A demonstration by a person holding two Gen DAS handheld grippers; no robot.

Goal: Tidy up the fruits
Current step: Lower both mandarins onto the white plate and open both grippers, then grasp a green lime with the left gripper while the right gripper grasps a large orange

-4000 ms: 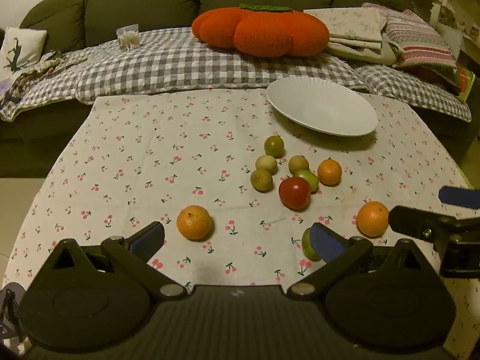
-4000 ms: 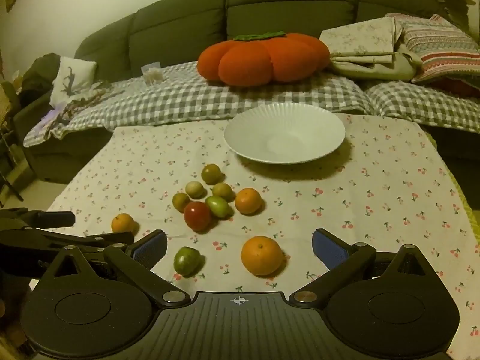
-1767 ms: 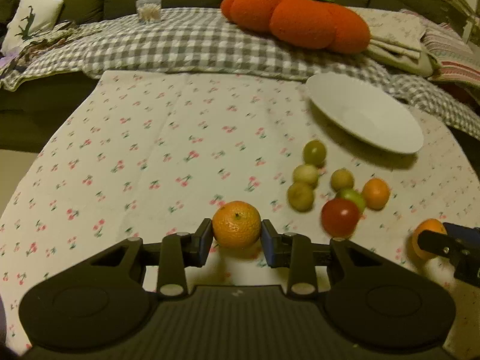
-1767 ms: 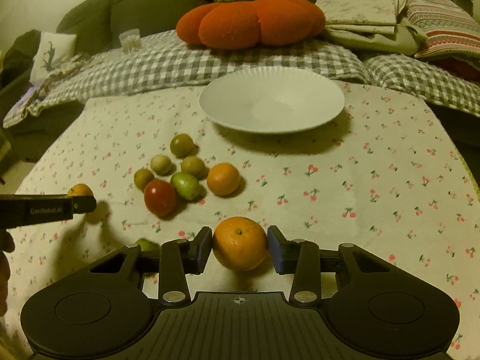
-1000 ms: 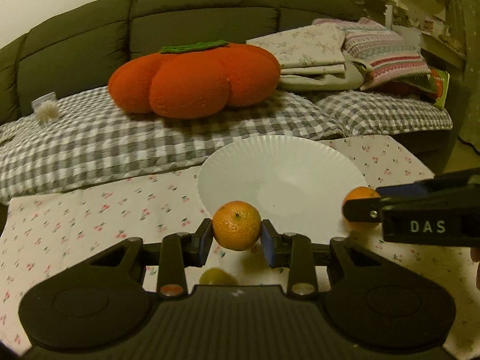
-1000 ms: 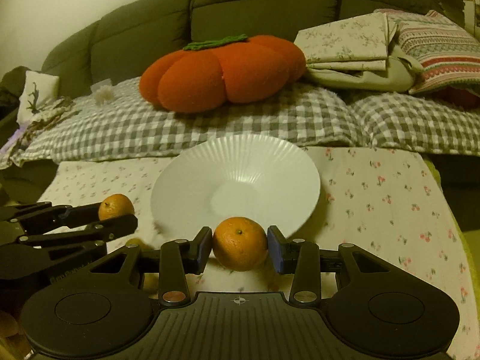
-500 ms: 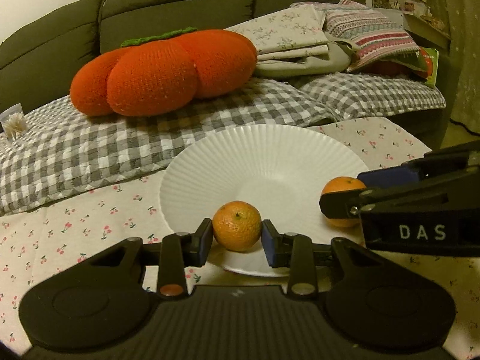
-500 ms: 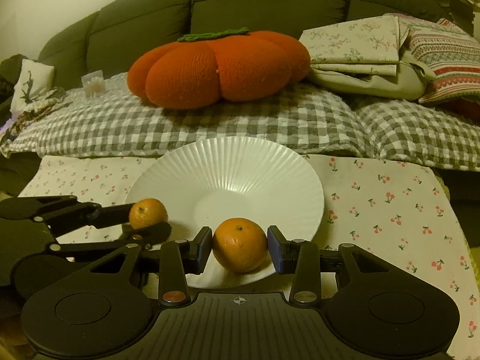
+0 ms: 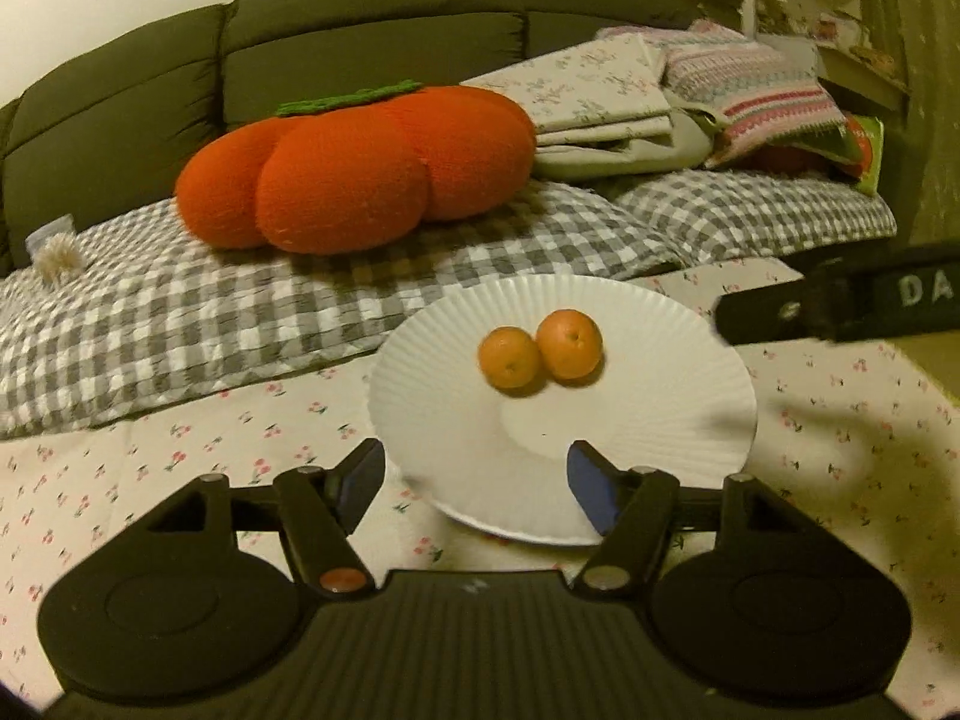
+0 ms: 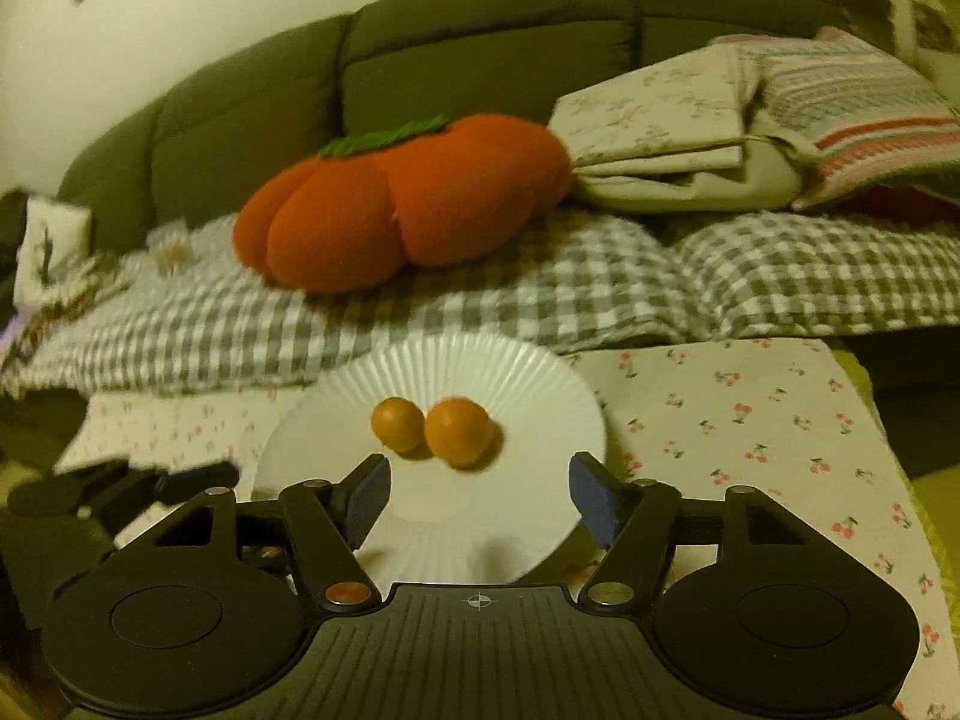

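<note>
While both tools hang above the near rim of the white plate (image 9: 660, 420), the left gripper (image 9: 477, 483) and the right gripper (image 10: 477, 495) have just been opening; each now stands spread with nothing between its blue pads. Two oranges (image 9: 510, 358) lie touching side by side in the plate's middle. The plate rests on a cherry-print tablecloth (image 9: 210, 450). Beyond it a grey checked blanket (image 9: 240, 312) carries an orange pumpkin cushion (image 9: 360, 168), folded linens (image 10: 660, 120) beside it, against a dark green sofa (image 9: 360, 42).
</note>
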